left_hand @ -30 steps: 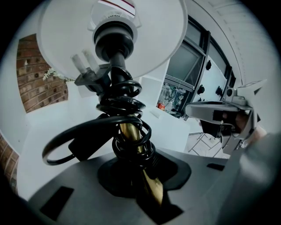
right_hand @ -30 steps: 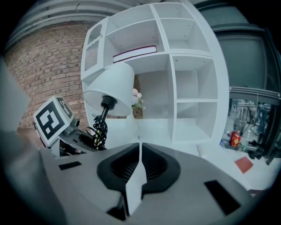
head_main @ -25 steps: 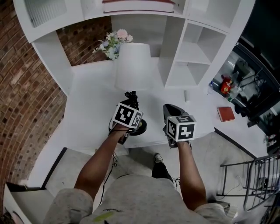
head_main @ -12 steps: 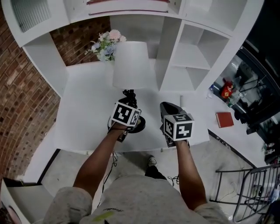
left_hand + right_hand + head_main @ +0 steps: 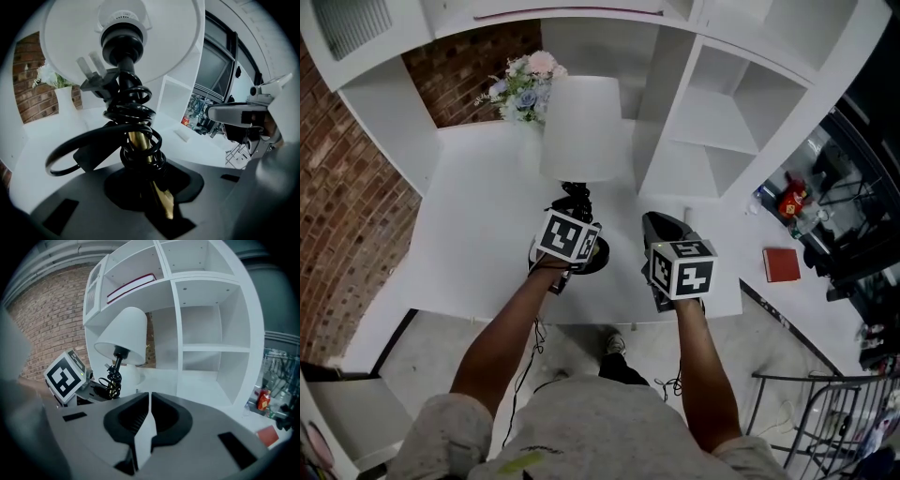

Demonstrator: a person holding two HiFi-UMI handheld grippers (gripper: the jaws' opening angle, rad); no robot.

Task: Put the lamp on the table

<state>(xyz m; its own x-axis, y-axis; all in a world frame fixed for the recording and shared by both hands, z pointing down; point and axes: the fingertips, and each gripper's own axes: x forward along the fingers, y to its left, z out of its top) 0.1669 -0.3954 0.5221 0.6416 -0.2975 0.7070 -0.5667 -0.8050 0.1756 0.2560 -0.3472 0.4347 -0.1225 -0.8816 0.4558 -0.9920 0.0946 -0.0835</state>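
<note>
Lamp (image 5: 580, 141): plain white cone shade (image 5: 173, 42), wider at the bottom, over a black socket (image 5: 121, 44). Thin brass stem (image 5: 138, 140) below, ending in a round black base (image 5: 600, 259). Black cord (image 5: 133, 112) wound in tight loops round the stem, one loose loop hanging out to the side. White-pinned plug (image 5: 96, 75) tucked just under the socket.

Lamp stands upright, stem clamped low down in the left tool (image 5: 157, 190).

Base sits over the white counter (image 5: 478, 216), near its front edge. Whether base and counter touch cannot be told. Shade rises towards the back of the counter.
</note>
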